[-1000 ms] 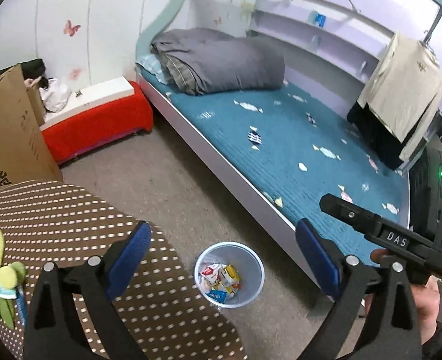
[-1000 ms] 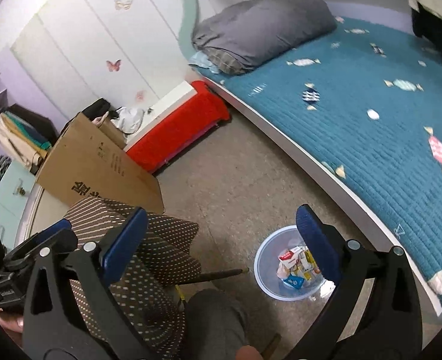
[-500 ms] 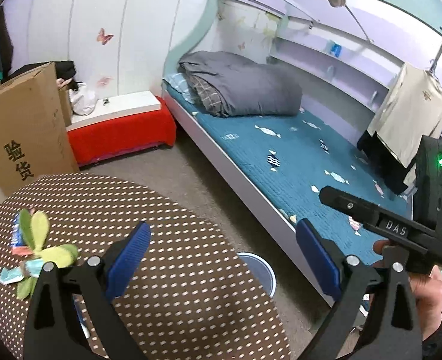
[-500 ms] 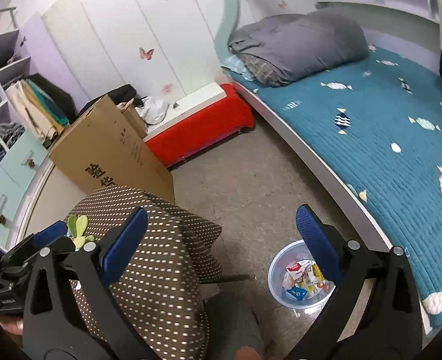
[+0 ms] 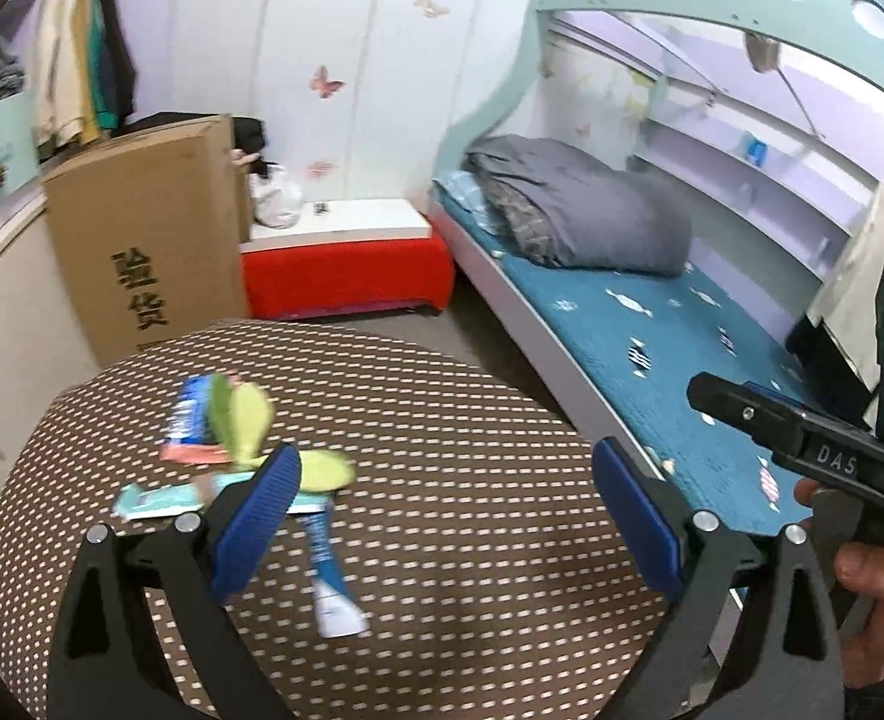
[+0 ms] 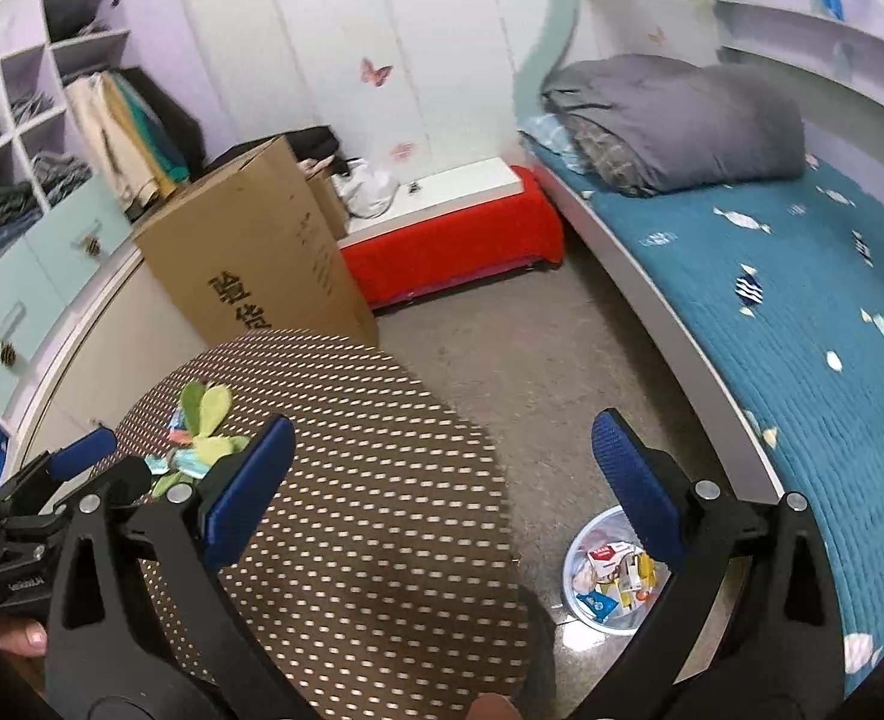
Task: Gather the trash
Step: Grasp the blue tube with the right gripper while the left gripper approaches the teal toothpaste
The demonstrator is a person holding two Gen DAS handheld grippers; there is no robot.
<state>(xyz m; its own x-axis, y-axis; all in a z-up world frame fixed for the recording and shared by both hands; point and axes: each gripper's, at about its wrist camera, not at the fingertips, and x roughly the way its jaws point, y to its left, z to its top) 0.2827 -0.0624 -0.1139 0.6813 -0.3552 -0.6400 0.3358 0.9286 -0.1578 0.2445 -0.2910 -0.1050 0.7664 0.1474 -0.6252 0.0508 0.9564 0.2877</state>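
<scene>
A round brown dotted table (image 5: 442,420) carries a pile of trash: green peels (image 5: 243,420), flat wrappers (image 5: 159,501) and a blue-and-white tube (image 5: 329,570). My left gripper (image 5: 448,516) is open and empty, hovering over the table just right of the pile. My right gripper (image 6: 442,480) is open and empty above the table's right edge. The pile also shows in the right wrist view (image 6: 201,438). A clear trash bin (image 6: 613,582) with several wrappers inside stands on the floor beside the bed.
A cardboard box (image 5: 141,252) stands behind the table. A red bench (image 5: 345,264) lies against the wall. A blue bed (image 6: 802,312) with a grey duvet (image 6: 682,120) runs along the right. Shelves with clothes (image 6: 33,138) are at left.
Both grippers have risen and swung left. The table and its trash pile have come into the middle of the left view, and the bin has dropped out of it.
</scene>
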